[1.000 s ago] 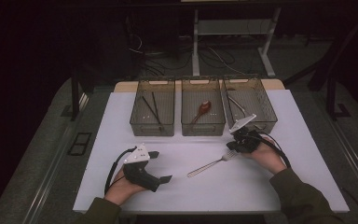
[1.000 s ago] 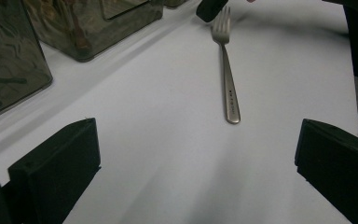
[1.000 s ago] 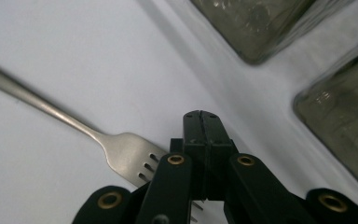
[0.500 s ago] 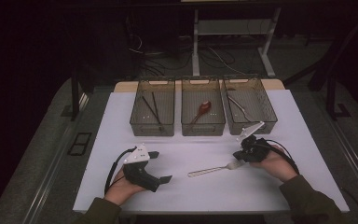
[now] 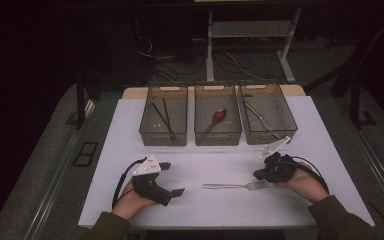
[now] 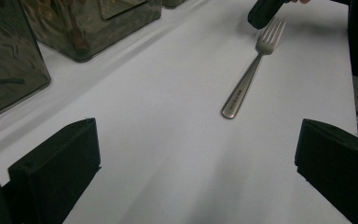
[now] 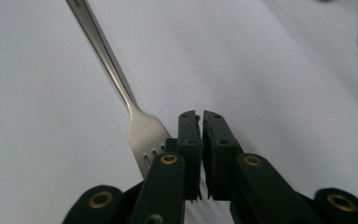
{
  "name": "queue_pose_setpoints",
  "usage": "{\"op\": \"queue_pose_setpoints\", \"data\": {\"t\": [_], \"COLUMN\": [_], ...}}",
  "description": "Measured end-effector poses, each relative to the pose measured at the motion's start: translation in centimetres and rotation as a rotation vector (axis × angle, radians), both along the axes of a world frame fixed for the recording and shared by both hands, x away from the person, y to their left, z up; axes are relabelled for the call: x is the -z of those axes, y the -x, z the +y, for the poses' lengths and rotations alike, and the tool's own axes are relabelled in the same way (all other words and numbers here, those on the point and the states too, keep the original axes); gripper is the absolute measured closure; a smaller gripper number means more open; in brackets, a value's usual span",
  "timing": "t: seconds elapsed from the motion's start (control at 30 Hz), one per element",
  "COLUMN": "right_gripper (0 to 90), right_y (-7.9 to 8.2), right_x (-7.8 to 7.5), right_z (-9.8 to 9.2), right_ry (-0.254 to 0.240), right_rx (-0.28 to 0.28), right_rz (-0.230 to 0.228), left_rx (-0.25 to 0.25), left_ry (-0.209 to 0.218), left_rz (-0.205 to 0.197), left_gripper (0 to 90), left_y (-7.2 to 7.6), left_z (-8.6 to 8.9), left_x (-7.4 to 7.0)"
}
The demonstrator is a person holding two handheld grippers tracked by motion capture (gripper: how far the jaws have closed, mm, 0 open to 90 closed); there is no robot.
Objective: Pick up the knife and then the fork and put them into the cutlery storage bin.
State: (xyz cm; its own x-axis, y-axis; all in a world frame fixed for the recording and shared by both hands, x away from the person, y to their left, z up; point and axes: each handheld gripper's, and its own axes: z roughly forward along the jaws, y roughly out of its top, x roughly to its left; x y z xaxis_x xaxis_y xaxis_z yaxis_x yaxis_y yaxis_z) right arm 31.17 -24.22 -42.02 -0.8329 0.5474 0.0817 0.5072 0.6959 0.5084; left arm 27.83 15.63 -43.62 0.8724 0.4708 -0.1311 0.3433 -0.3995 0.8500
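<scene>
A: What sat at the left?
B: The left claw (image 5: pixel 174 191) rested on the white worktop (image 5: pixel 130 125), jaws wide apart, nothing between them.

A: And the fork (image 5: pixel 235 186)?
B: It had swung flat, with its tines beside the right claw (image 7: pixel 200 154).

A: Gripped?
B: No. That claw's jaws were nearly together, just starting to part, empty, beside the tines. Probably a nudge to line it up for pickup.

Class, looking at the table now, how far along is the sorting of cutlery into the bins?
Done: chopsticks, a spoon and a utensil lie in separate bins. In hand: nothing; the right gripper, nearly shut, sits beside the fork without holding it. The left gripper rests open. Left: binning the fork.
</scene>
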Motion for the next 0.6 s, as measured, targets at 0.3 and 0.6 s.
{"op": "queue_pose_setpoints", "data": {"t": [0.3, 0.6], "right_gripper": [70.8, 70.2], "right_y": [-0.7, -0.9], "right_x": [-1.5, -0.8], "right_z": [2.2, 6.0], "right_ry": [0.033, 0.169], "right_rx": [-0.171, -0.343], "right_rz": [-0.002, 0.034], "left_rx": [0.000, 0.001], "left_ry": [0.002, 0.002], "left_rz": [0.001, 0.001], "left_gripper": [0.0, 0.0], "left_y": [0.0, 0.0], "left_z": [0.0, 0.0], "left_x": [0.0, 0.0]}}
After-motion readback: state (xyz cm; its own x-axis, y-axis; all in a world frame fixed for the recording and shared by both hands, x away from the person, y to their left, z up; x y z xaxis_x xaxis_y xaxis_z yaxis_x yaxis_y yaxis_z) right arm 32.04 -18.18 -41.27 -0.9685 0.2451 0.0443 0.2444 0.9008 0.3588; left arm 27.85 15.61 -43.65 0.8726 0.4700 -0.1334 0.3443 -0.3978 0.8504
